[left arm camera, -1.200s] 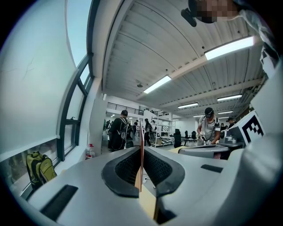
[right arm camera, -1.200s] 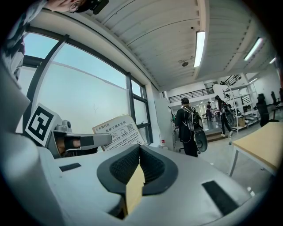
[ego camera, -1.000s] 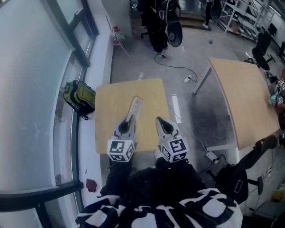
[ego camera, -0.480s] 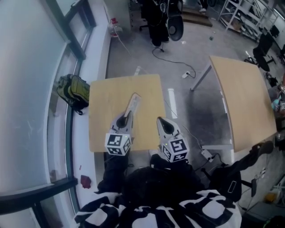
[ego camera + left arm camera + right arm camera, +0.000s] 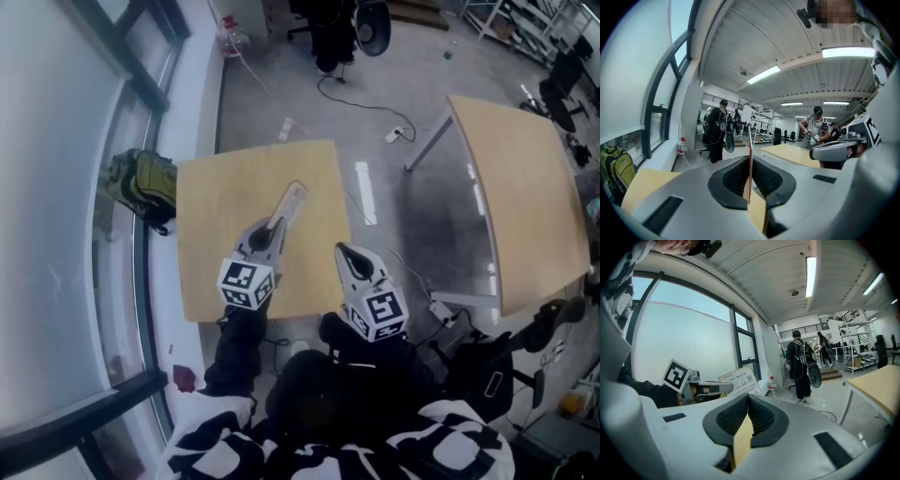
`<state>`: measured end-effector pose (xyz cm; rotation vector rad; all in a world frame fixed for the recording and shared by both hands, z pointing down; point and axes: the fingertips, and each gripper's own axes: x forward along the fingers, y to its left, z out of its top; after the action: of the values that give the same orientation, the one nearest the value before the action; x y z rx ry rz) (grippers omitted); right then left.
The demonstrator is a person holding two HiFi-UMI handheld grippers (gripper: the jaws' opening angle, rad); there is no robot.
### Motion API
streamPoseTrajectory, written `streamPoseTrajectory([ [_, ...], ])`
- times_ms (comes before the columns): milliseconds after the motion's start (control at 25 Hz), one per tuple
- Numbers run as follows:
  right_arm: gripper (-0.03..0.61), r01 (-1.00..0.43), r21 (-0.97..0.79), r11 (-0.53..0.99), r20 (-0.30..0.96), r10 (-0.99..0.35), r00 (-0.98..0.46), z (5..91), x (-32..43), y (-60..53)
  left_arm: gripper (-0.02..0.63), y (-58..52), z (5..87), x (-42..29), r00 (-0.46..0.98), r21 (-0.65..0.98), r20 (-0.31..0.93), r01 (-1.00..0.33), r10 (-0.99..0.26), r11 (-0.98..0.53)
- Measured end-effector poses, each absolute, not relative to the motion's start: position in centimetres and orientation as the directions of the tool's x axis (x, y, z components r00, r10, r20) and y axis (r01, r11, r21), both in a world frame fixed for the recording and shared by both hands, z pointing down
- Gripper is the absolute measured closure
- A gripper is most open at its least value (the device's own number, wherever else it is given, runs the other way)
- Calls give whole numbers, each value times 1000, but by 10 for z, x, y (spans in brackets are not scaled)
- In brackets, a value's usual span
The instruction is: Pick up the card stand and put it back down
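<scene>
My left gripper (image 5: 274, 229) is shut on the card stand (image 5: 290, 206), a clear flat holder with a printed sheet, which reaches out from the jaws over the small wooden table (image 5: 214, 211). In the left gripper view the card stand (image 5: 750, 161) shows edge-on as a thin upright line pinched between the dark pads. The right gripper view catches the card stand (image 5: 740, 381) at the left, its printed face showing, with the left gripper (image 5: 710, 388) on it. My right gripper (image 5: 346, 251) hovers near the table's right front corner, shut with nothing in it.
A green backpack (image 5: 141, 185) lies on the floor by the window wall at the left. A larger wooden table (image 5: 525, 178) stands to the right. Cables (image 5: 370, 101) and a power strip (image 5: 441, 308) lie on the grey floor. People stand far back in the room.
The head view has shifted, so the table sits further left and higher. My left gripper keeps hold of the card stand, which now leans a little more to the right.
</scene>
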<state>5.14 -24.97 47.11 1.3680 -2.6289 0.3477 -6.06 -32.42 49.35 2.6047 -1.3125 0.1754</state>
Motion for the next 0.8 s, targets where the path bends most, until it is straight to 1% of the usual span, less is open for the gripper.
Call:
streamPoseTrajectory([
  [520, 572, -799, -141, 584, 291, -747, -597, 534, 50, -274, 597, -406, 582, -44, 672, 154, 270, -738, -690, -657],
  [640, 572, -795, -134, 592, 312, -736, -600, 547, 49, -283, 597, -426, 601, -39, 698, 150, 285, -709, -657, -689],
  [800, 572, -792, -137, 595, 311, -733, -605, 562, 50, -301, 597, -449, 622, -29, 743, 129, 314, -650, -591, -749],
])
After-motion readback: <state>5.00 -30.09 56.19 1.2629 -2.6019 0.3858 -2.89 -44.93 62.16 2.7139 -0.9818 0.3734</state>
